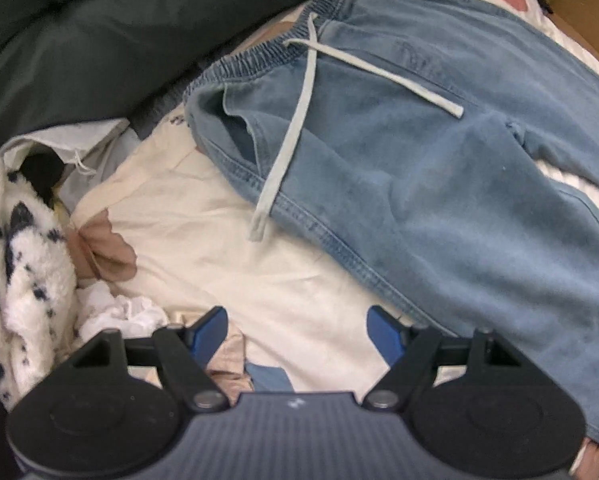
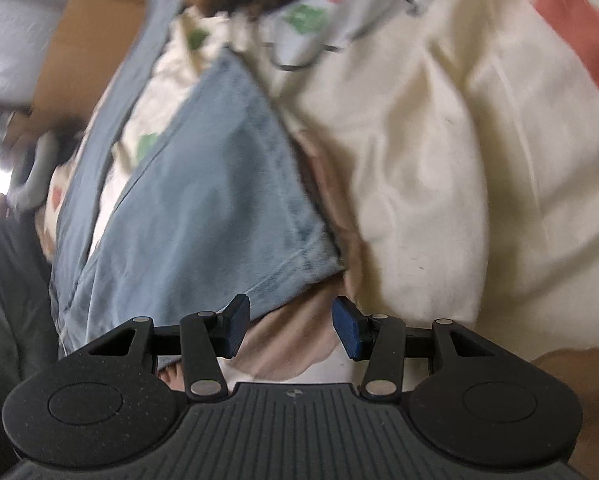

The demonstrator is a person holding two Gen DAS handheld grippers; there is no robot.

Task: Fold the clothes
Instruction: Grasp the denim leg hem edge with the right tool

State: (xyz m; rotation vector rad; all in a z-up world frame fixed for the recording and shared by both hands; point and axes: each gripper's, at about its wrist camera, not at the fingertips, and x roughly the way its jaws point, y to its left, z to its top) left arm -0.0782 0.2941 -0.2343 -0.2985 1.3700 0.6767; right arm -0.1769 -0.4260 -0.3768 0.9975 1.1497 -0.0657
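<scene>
Light blue denim trousers [image 1: 439, 168] with an elastic waistband and a white drawstring [image 1: 295, 120] lie spread on a cream patterned bedsheet [image 1: 227, 240]. My left gripper [image 1: 297, 334] hovers open over the sheet, just short of the trousers' side seam, with nothing between its blue pads. In the right wrist view, a trouser leg [image 2: 219, 192] ends in a hem near the bottom. My right gripper [image 2: 291, 326] stands open just below that hem, its left pad beside the hem corner, holding nothing. This view is blurred.
A dark green quilt [image 1: 99, 40] is heaped at the upper left. A spotted white fleece [image 1: 19, 264] and crumpled white cloth [image 1: 119, 316] lie at the left. A cardboard box edge [image 1: 579, 12] shows at the far right. Other garments lie beyond the leg [image 2: 339, 12].
</scene>
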